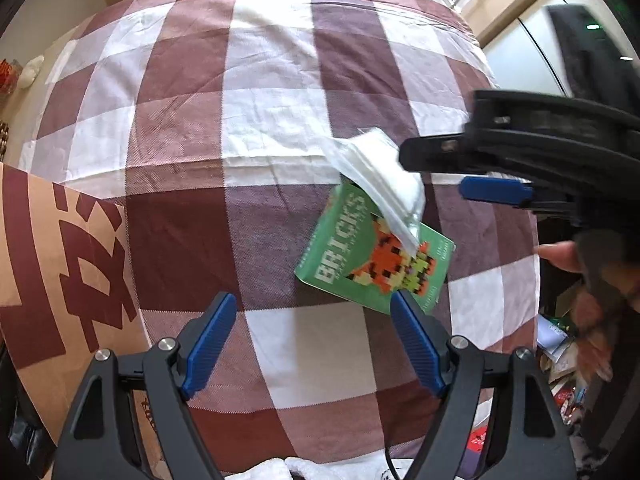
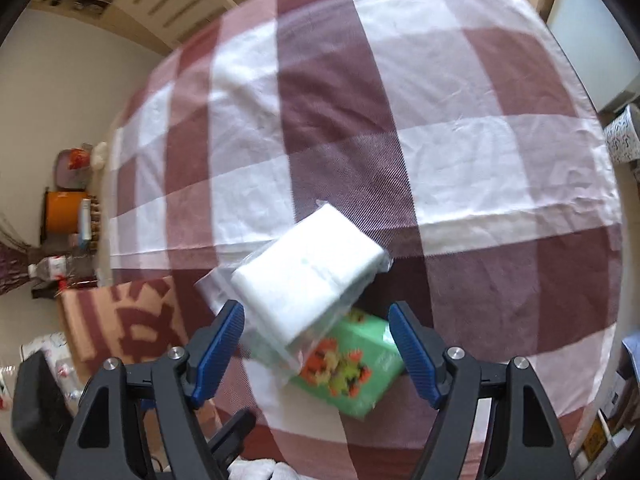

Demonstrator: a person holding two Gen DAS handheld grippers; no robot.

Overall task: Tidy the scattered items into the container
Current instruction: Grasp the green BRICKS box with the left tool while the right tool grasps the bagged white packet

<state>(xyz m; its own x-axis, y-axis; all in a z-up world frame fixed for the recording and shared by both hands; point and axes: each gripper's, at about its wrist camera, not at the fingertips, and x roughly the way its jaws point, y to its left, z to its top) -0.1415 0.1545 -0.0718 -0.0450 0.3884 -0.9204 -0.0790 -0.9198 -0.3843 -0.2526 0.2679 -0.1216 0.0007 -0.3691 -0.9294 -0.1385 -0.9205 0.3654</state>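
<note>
A bed with a red-and-white checked cover (image 1: 276, 128) is seen from above by both cameras. On it lies a green box (image 1: 360, 256) printed "BRICKS", and a clear packet (image 1: 384, 172) of white material rests tilted across the box's far end, overlapping it.

In the left wrist view the left gripper (image 1: 314, 344) is held open above the cover, nothing between its blue pads (image 1: 208, 344); the box is seen at about 1 o'clock from it, its near corner just behind the right-hand pad. The right gripper (image 1: 496, 192) is seen entering from 3 o'clock, blurred, its tips near the packet; whether the packet is touched cannot be told from this view. A hand (image 1: 568, 256) is glimpsed behind it.

In the right wrist view the right gripper (image 2: 318, 348) is shown spread wide, with packet (image 2: 308, 272) and box (image 2: 352, 368) framed between its pads but not pressed by either.

A brown cardboard container (image 1: 60, 264) with dark red printing is placed at the cover's edge, at 9 o'clock from the left gripper, well apart from box and packet. Cluttered goods are seen on the floor at 4 o'clock.
</note>
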